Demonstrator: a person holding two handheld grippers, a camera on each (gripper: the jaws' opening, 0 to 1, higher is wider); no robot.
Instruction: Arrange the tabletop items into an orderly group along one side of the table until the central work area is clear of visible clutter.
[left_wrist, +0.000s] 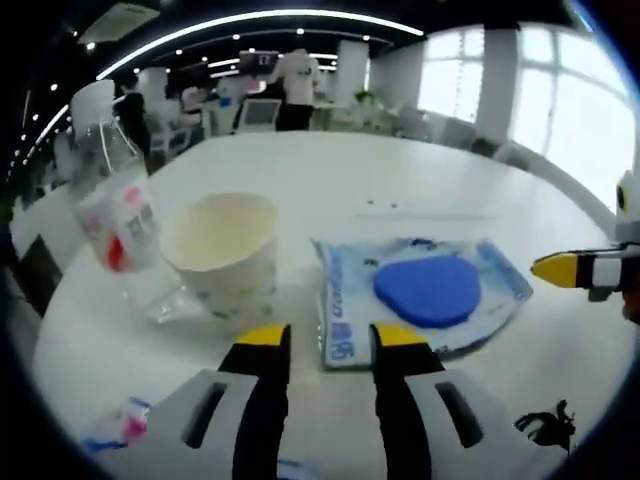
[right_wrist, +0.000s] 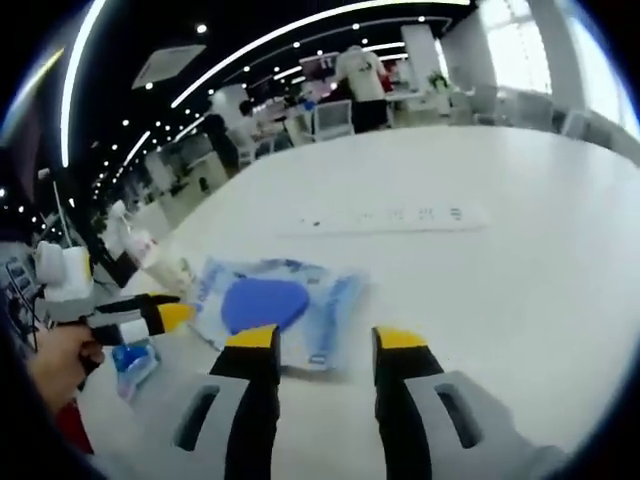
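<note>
On the white desk (left_wrist: 420, 180), the blue-and-white packet (left_wrist: 425, 295) with its blue disc lies just ahead of both released grippers, left gripper (left_wrist: 322, 337) and right gripper (right_wrist: 325, 340), with a paper cup (left_wrist: 222, 250) and clear bottle (left_wrist: 118, 215) beside it.

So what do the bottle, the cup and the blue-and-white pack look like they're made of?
The bottle looks like clear plastic: you see through its wall, and it has a white cap. The cup looks like matte paper, cream inside with a faint print outside. The pack seems to be glossy, crinkled plastic film, with a smooth blue oval on top whose material I can't tell.
</note>
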